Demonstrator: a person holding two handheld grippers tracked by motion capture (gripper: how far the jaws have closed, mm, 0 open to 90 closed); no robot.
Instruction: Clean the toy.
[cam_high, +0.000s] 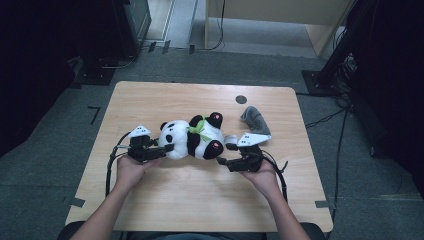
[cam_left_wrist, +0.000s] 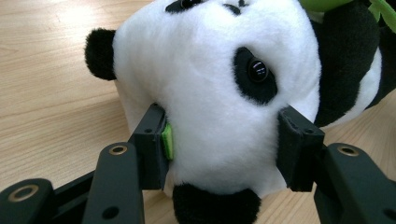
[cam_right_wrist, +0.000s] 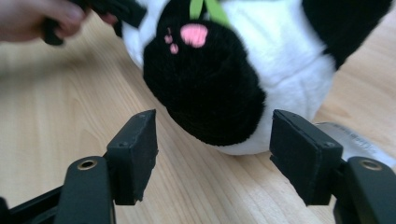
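Plush panda (cam_high: 192, 140) on the desk (cam_high: 165, 195): left tongs (cam_left_wrist: 224, 140) clamp its head; right tongs (cam_right_wrist: 212, 156) gape open, likely to close on its foot (cam_right_wrist: 205, 88).

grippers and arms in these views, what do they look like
Both handheld tools are black, each topped by a pale three-cornered plate: the left gripper and the right gripper. Black cables loop back from them toward the person. In the gripper views the jaws end in blocky matte black pads on arms with brass-coloured rivets; one left pad carries a green insert. The forearms are bare, no sleeves showing.
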